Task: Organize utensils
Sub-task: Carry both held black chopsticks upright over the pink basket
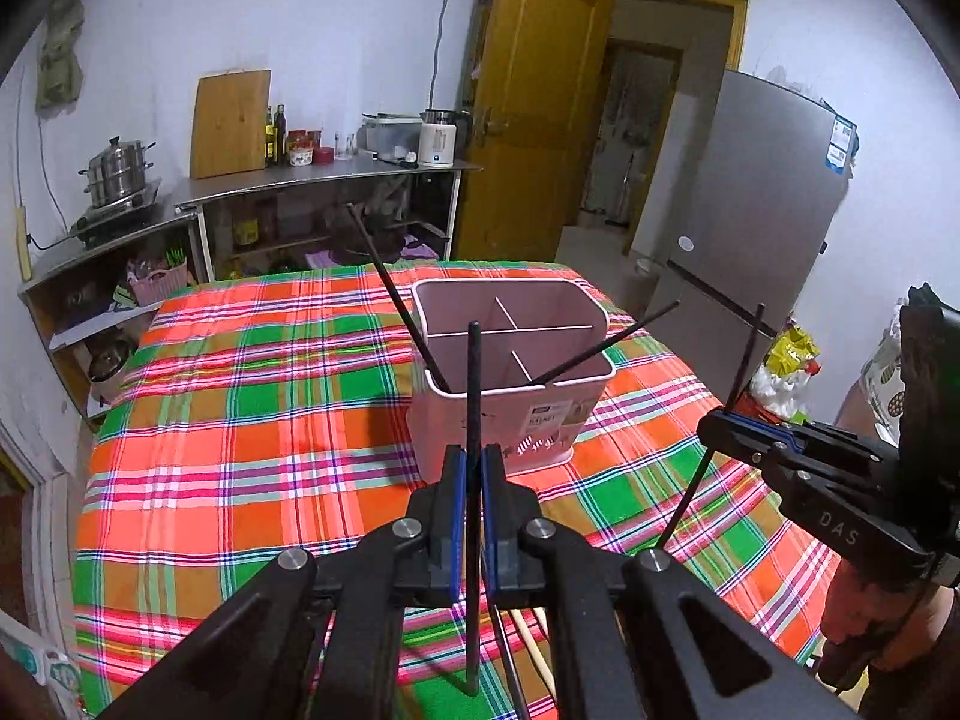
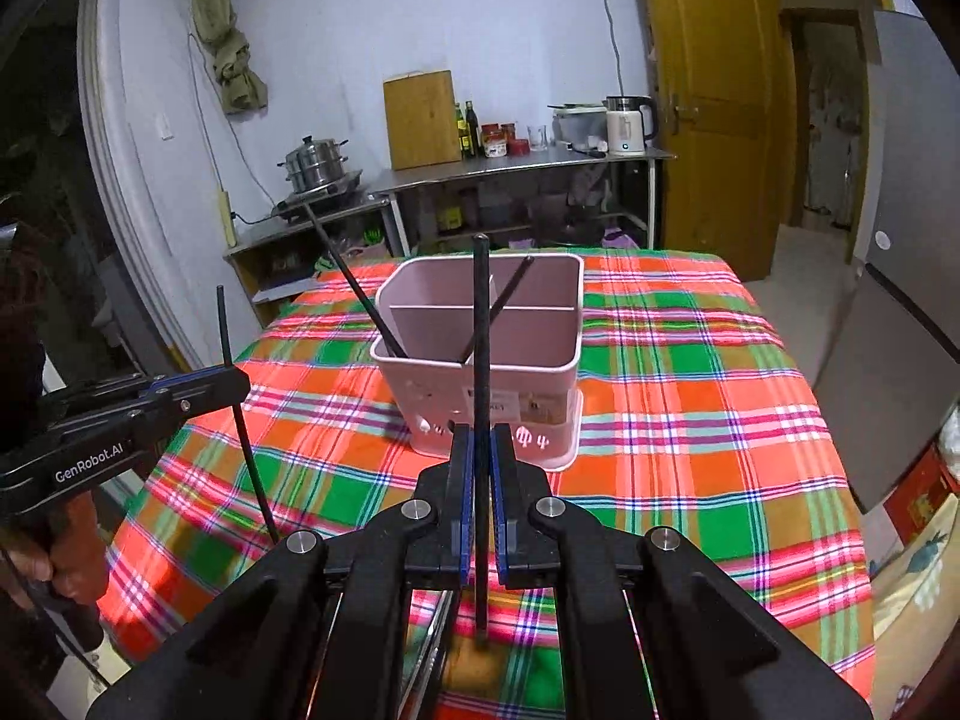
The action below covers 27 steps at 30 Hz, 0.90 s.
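Observation:
A pink utensil holder [image 1: 540, 420] [image 2: 540, 372] with several compartments stands mid-table. Two black chopsticks [image 1: 396, 294] [image 2: 354, 282] lean in its near compartments, one to the left, the other [image 1: 606, 345] [image 2: 504, 300] to the right. My left gripper [image 1: 473, 450] [image 2: 234, 381] is shut on an upright black chopstick [image 1: 473, 396] [image 2: 225, 324], raised above the cloth in front of the holder. To its right, my right gripper [image 2: 479, 429] [image 1: 717, 420] is shut on another upright black chopstick [image 2: 480, 324] [image 1: 744, 360]. Light wooden chopsticks [image 1: 528, 642] lie on the cloth beneath the left gripper.
The table wears a red, green and orange plaid cloth [image 1: 240, 420] [image 2: 690, 420]. Behind it runs a steel counter [image 1: 336, 177] with a cutting board, bottles, a kettle and a steamer pot. A grey fridge [image 1: 750, 210] stands at the right, beside a wooden door [image 1: 528, 120].

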Tool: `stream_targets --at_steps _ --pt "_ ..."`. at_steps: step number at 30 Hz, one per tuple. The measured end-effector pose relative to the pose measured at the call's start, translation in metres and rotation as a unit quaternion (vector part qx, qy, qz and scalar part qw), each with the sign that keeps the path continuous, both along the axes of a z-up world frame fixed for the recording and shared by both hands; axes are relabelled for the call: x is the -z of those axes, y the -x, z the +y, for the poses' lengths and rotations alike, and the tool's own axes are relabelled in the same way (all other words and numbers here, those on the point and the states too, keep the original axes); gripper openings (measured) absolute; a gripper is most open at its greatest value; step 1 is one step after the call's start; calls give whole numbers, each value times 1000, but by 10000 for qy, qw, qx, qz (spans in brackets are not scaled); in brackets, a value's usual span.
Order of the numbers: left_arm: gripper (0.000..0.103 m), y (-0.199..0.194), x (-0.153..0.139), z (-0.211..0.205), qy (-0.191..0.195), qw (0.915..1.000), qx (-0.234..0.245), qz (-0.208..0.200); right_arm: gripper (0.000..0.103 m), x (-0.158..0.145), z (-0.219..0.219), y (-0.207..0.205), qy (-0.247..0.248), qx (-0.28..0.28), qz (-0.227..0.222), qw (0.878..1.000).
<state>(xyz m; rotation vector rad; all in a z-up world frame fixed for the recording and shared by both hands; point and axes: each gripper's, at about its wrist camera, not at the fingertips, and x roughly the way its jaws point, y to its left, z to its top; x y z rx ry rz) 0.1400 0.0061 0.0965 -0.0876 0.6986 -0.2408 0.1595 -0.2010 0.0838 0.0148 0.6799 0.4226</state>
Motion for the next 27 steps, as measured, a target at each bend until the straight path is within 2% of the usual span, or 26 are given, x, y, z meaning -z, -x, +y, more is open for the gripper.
stream_targets --at_steps 19,27 --pt "5 11 -1 0 -84 9994 141 294 5 -6 -1 9 76 -24 -17 10000" --pt "5 11 -12 2 -130 9993 144 320 5 -12 -2 11 5 -44 -101 9999"
